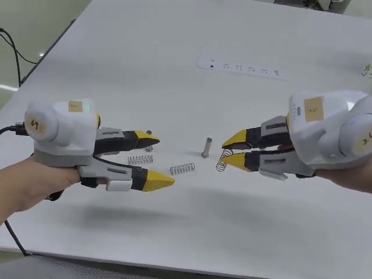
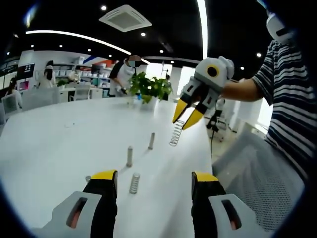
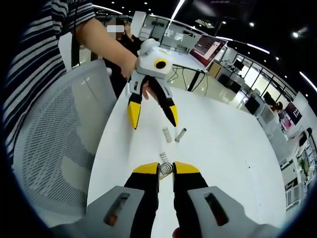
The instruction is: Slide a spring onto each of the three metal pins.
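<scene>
My right gripper [image 1: 225, 154] is shut on a small spring [image 1: 221, 162] and holds it just above the white table, close to the right of an upright metal pin [image 1: 206, 147]. Its own view shows the spring [image 3: 165, 168] pinched between the yellow tips [image 3: 166, 169]. My left gripper [image 1: 161, 161] hangs open with nothing in it; its upper jaw partly hides a second pin [image 1: 149, 141]. Two loose springs [image 1: 140, 158] [image 1: 182, 168] lie between its jaws. In the left gripper view, the open gripper [image 2: 154, 176] faces two upright pins [image 2: 130, 155] [image 2: 151, 141] and a spring [image 2: 134, 182].
A white power strip [image 1: 241, 68] lies farther back on the table [image 1: 145, 70]. A black cable [image 1: 14, 55] runs off the left edge. A grey mesh chair [image 3: 54, 144] stands at the near table edge. Other people and a potted plant [image 2: 148, 87] are far behind.
</scene>
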A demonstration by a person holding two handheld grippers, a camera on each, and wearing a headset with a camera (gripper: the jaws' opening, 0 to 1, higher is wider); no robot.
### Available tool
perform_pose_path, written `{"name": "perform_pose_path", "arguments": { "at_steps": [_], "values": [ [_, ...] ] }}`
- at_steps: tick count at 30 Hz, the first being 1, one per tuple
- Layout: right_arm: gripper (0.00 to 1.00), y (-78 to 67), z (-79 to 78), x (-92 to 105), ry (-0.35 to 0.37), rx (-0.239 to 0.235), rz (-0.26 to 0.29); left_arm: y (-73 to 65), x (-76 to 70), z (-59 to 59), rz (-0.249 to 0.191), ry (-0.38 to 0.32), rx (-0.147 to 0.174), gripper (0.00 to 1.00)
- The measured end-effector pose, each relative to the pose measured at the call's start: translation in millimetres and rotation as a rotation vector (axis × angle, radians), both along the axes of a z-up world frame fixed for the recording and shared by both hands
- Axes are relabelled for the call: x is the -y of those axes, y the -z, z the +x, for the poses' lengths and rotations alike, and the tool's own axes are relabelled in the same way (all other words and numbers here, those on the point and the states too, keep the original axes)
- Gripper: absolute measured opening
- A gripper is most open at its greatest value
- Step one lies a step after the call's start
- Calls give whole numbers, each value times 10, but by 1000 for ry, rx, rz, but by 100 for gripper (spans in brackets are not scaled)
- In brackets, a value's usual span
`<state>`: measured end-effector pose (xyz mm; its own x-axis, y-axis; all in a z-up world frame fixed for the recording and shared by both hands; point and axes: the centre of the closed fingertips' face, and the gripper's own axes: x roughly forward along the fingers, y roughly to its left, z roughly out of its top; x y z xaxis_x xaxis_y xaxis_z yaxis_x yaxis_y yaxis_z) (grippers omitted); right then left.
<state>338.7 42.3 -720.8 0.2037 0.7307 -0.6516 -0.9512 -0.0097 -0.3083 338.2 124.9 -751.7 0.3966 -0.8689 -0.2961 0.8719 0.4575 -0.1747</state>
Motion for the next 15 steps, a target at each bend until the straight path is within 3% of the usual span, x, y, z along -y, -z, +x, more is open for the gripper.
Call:
{"name": "perform_pose_path", "arguments": {
  "at_steps": [8, 15],
  "values": [
    [7, 43, 80, 141, 41, 1, -11, 40, -209, -5, 28, -46, -1, 63],
    [7, 90, 212, 377, 100, 5, -36, 95, -436, 34, 58, -107, 0, 86]
  ]
}}
